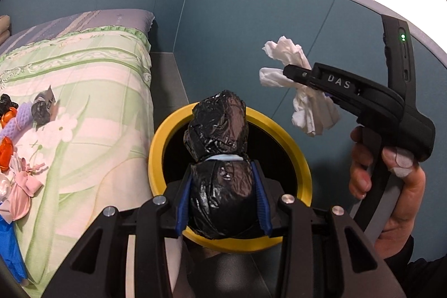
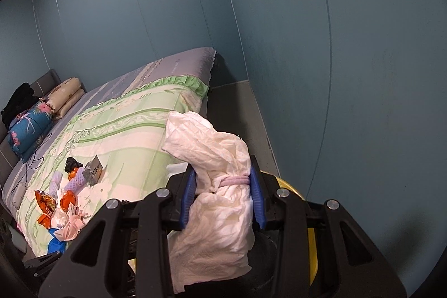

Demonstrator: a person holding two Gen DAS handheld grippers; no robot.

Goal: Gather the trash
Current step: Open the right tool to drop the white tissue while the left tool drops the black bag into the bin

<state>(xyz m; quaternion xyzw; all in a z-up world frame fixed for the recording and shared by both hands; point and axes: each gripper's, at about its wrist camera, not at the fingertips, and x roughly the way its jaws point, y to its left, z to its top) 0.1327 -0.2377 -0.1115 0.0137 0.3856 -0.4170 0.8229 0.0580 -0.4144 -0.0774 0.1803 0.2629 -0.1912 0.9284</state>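
Observation:
My left gripper (image 1: 223, 200) is shut on a black plastic bag bundle (image 1: 218, 130) tied with a pale band, held over the mouth of a yellow-rimmed bin (image 1: 296, 147). My right gripper (image 2: 222, 203) is shut on a wad of white tissue paper (image 2: 212, 214) tied with a pink band. In the left wrist view the right gripper (image 1: 290, 71) holds that tissue (image 1: 313, 108) to the right of and above the bin. The bin's yellow rim (image 2: 310, 242) shows under the right gripper.
A bed with a green floral cover (image 1: 92, 91) stands left of the bin. Several scraps of trash (image 2: 67, 197) lie on it: orange wrappers, a purple net, a small box, pink and blue pieces. Pillows (image 2: 30, 124) lie at its head. A blue wall (image 2: 349, 74) is behind.

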